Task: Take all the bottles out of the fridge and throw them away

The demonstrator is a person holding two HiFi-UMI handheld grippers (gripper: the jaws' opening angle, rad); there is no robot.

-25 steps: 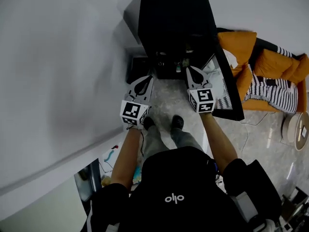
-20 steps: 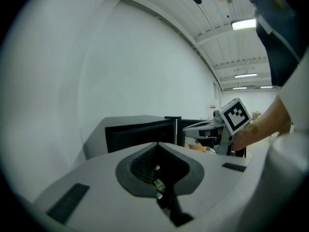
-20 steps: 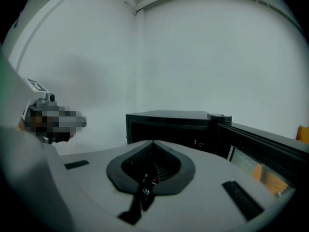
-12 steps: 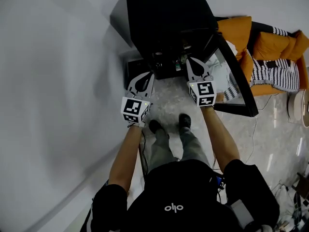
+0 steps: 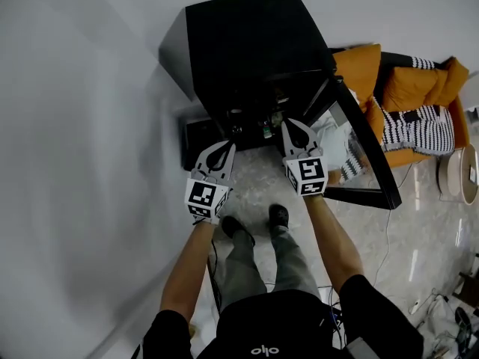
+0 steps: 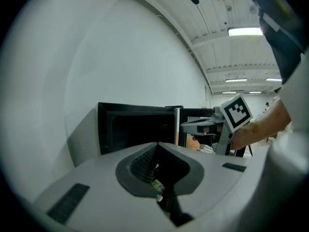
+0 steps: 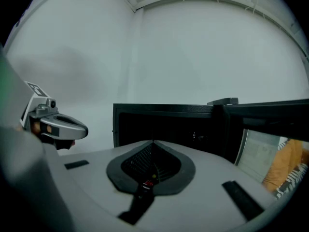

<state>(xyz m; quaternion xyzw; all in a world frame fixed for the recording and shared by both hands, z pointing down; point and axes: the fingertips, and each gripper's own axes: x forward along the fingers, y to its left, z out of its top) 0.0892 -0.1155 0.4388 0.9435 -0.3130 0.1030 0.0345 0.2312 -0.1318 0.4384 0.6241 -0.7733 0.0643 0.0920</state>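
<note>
1. Your left gripper (image 5: 223, 146) and right gripper (image 5: 293, 125) both have jaws pressed together and empty, aimed at the open fridge (image 5: 254, 51).
2. Only the head view shows small bottles (image 5: 265, 130) on a fridge shelf. The gripper views show just a dark interior.
3. The fridge door (image 5: 364, 146) is swung right, with an orange sofa (image 5: 358, 64) behind it.

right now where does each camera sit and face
Head view: on the head, looking steeply down at the open fridge; arms, legs show.
Left gripper view: on the left hand-held gripper, facing the fridge; shut jaws, right hand-held gripper show.
Right gripper view: likewise, facing the fridge; left one shows.
All share the fridge.
</note>
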